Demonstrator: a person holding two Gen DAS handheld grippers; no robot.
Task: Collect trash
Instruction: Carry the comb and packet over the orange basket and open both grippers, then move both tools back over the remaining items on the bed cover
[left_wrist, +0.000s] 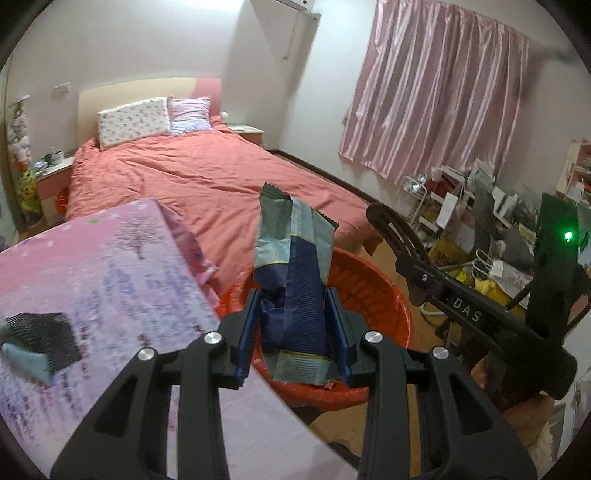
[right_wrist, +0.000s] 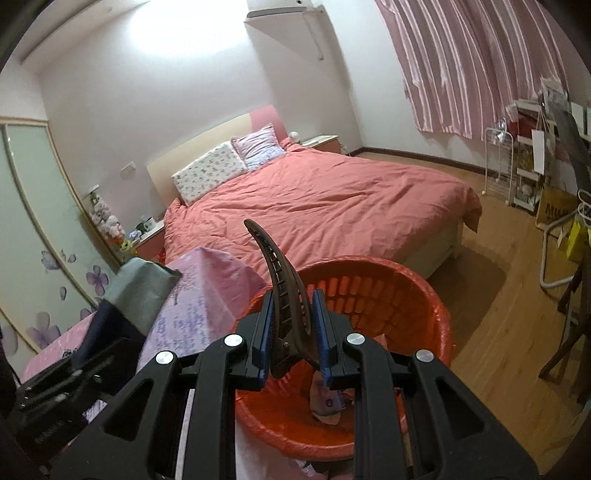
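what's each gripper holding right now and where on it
The left gripper is clamped on the lower half of a crumpled blue snack wrapper. The right gripper pinches a dark brown hair clip near its hinged end, both over the orange basket.

A bed (right_wrist: 321, 206) with a coral duvet and two pillows (right_wrist: 229, 166) fills the white-walled bedroom; pink striped curtains (left_wrist: 436, 88) hang at right above cluttered shelves (left_wrist: 465, 206), and wood flooring (right_wrist: 495, 306) gleams underfoot.
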